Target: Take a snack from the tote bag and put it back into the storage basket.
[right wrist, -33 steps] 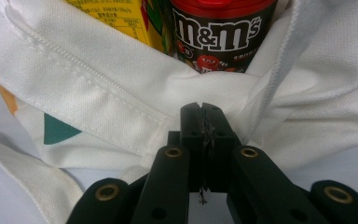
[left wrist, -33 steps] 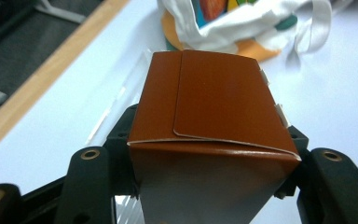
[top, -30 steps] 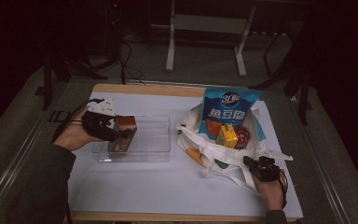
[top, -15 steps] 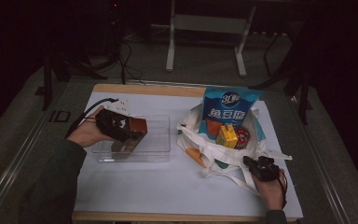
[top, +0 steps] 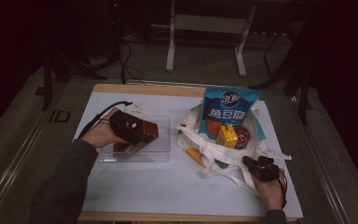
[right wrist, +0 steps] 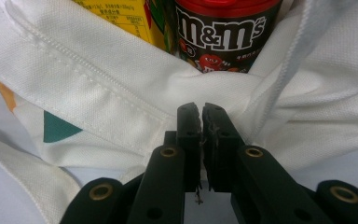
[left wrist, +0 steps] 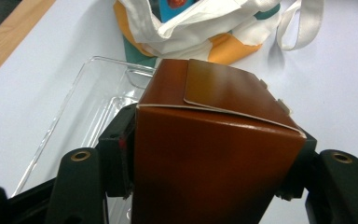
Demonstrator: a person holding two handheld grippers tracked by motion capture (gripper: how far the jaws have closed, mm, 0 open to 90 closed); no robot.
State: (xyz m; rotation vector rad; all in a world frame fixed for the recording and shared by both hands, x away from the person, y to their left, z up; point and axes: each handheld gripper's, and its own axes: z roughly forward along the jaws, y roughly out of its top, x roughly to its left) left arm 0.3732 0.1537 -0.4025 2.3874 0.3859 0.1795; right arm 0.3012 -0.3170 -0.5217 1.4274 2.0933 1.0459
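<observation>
left tongs (left wrist: 205,186) grip brown box (left wrist: 214,154) over clear tray (top: 161,140); right tongs (right wrist: 200,116) seemingly pinch bag cloth (right wrist: 121,107)

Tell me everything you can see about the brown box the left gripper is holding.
The brown box is glossy card, reddish-brown, with pale cut edges and a folded flap on its top face. The left gripper has it between its black pads, one on each side, though the jaws have just been opening. It is tilted, held over the clear plastic tray on the white table cover, with the white cloth bag lying to one side of the tray.
</observation>
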